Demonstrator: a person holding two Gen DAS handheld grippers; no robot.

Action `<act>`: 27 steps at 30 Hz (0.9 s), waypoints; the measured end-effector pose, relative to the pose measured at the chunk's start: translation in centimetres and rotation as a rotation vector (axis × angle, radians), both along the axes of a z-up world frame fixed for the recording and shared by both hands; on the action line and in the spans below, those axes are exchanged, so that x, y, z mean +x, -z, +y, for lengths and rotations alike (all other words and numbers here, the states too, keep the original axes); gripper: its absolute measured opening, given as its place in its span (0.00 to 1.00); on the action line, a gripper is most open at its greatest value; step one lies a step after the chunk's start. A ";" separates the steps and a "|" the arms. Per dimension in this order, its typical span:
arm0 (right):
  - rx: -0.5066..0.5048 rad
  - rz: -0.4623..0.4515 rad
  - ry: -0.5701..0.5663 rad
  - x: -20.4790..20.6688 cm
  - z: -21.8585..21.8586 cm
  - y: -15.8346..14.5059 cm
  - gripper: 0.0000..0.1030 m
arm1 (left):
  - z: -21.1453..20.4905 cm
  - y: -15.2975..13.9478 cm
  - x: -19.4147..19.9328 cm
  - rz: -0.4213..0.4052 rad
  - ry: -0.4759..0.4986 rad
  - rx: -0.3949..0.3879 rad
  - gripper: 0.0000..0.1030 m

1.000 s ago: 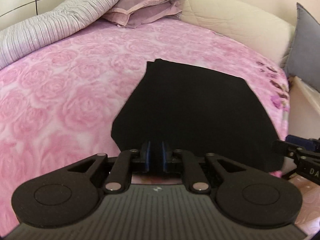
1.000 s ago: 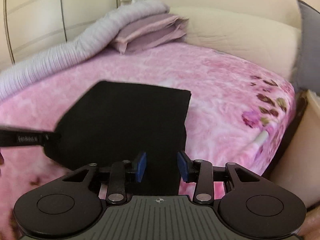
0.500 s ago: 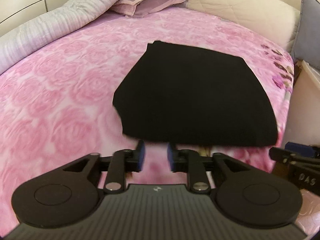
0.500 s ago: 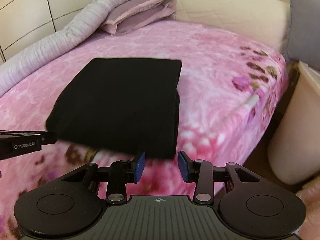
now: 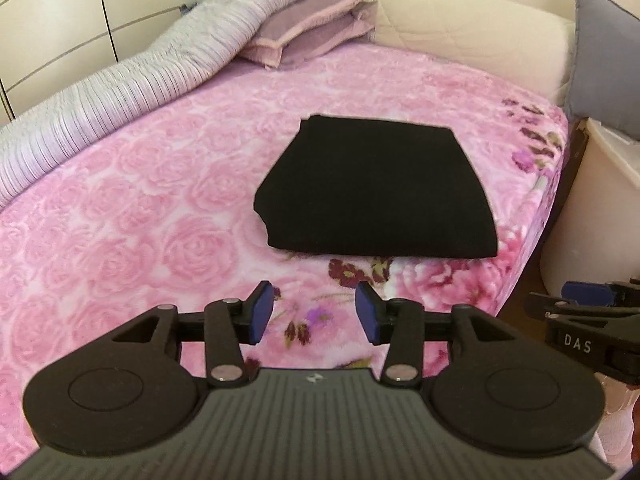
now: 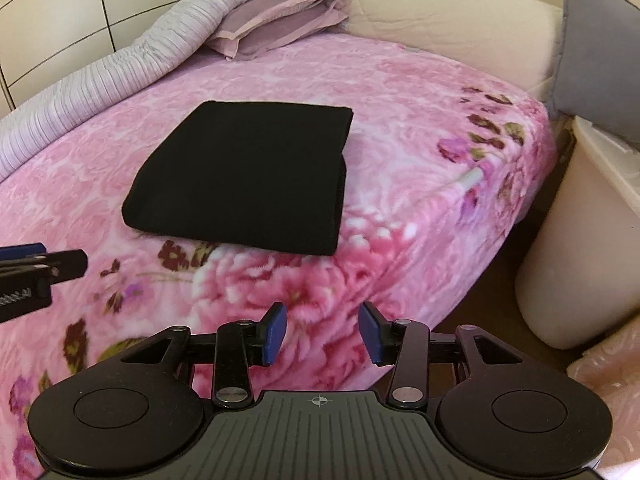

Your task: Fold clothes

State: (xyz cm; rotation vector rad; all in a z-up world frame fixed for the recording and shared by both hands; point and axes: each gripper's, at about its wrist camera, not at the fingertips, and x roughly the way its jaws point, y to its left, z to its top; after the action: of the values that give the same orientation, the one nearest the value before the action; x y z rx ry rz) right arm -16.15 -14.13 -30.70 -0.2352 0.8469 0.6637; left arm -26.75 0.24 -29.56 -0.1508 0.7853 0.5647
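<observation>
Striped grey quilt [image 5: 132,80] rolled along bed's left edge. Left gripper [image 5: 314,312] jaws apart, empty, short of the folded black garment [image 5: 372,192], which lies flat on pink rose blanket [image 5: 140,208]. Right gripper [image 6: 322,334] likewise spread, empty, near the bed's corner.

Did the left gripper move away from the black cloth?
Yes. The left gripper was shut at the black cloth's near edge a second ago; now it is open, pulled back toward the pink blanket's near end.

Left gripper [image 5: 315,312], right gripper [image 6: 323,333]: black linkage arms, blue finger pads, silver pivot screws, ribbed grey housing
</observation>
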 end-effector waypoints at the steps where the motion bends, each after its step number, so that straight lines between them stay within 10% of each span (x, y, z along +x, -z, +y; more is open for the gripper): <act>1: 0.001 -0.002 0.001 -0.3 -0.3 -0.3 0.44 | -0.4 -0.4 -0.4 -0.007 0.001 0.006 0.42; 27: 0.010 -0.043 -0.066 -8.7 -4.4 -4.1 0.46 | -7.0 -3.2 -7.7 -0.055 0.032 0.069 0.53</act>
State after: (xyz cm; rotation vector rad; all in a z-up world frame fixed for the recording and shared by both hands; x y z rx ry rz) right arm -24.82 -18.51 -26.57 -0.2683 0.7972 0.7219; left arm -34.42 -6.78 -26.36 -0.0893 0.7126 0.5546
